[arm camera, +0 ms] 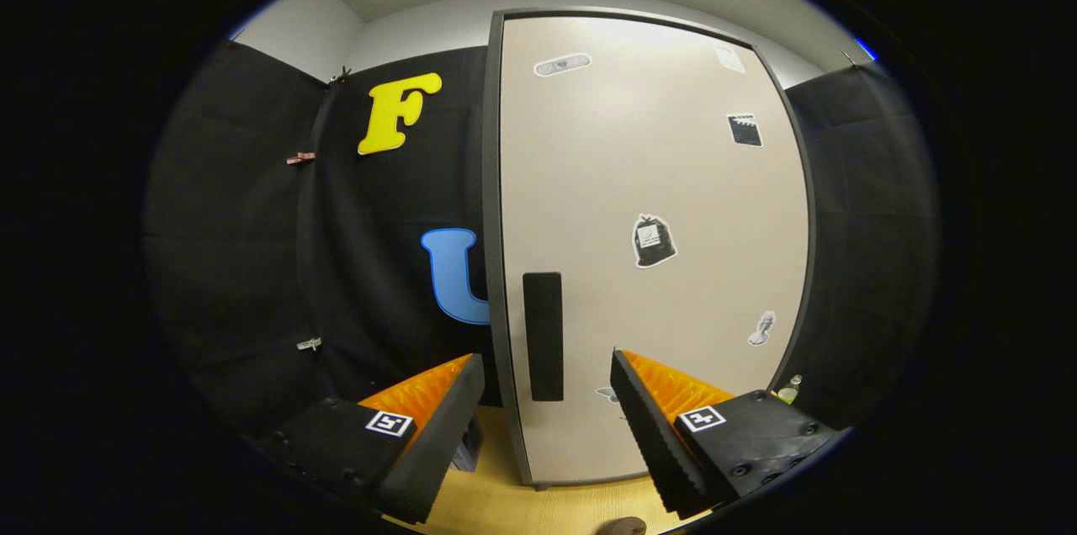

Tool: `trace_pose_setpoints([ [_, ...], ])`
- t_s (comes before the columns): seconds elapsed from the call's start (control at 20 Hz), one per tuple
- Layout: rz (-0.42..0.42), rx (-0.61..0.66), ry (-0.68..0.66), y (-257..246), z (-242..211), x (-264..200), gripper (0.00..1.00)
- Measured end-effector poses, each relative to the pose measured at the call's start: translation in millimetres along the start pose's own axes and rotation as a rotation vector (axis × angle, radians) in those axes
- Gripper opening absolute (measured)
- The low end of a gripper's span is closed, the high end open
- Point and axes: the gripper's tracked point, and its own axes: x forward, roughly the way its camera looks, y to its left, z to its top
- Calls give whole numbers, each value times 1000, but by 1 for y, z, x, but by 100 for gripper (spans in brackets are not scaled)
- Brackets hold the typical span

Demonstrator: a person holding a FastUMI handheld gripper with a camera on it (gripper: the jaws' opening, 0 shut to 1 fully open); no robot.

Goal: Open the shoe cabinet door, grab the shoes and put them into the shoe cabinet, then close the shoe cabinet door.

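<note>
A tall shoe cabinet (656,249) stands ahead on a wooden floor, its pale door closed inside a dark frame. A black vertical handle (543,336) sits near the door's left edge, low down. Several stickers dot the door. My gripper (547,371) is open, its two fingers spread to either side of the handle's lower part, a short way in front of the door and not touching it. Nothing is held between the fingers. A dark rounded object (623,527), perhaps a shoe tip, peeks in on the floor below the fingers.
Black cloth walls flank the cabinet on both sides, with small clips on the left cloth. A small bottle (789,389) stands on the floor by the cabinet's right side. Light wooden floor (522,510) lies in front of the cabinet.
</note>
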Motion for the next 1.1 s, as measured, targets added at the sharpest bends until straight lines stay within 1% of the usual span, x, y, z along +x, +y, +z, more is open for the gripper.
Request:
trace_pose_setpoints([
  [0.3,-39,-3,24,0,-20,52,99],
  [0.45,-55,5,39,-2,-28,70,99],
  [0.5,-60,3,37,-2,-29,74,93],
  [0.55,-67,-3,31,-4,-29,75,91],
  [0.6,-73,-9,24,-5,-28,76,89],
  [0.75,-86,-5,9,-8,-24,73,89],
  [0.85,-95,-14,-12,-7,-20,73,43],
  [0.9,-85,-14,-17,-4,-19,73,45],
  [0.95,-84,-15,-13,-6,-24,80,44],
  [1.0,-93,-13,-15,-8,-19,70,35],
  [1.1,-94,-24,-13,-5,-21,73,35],
])
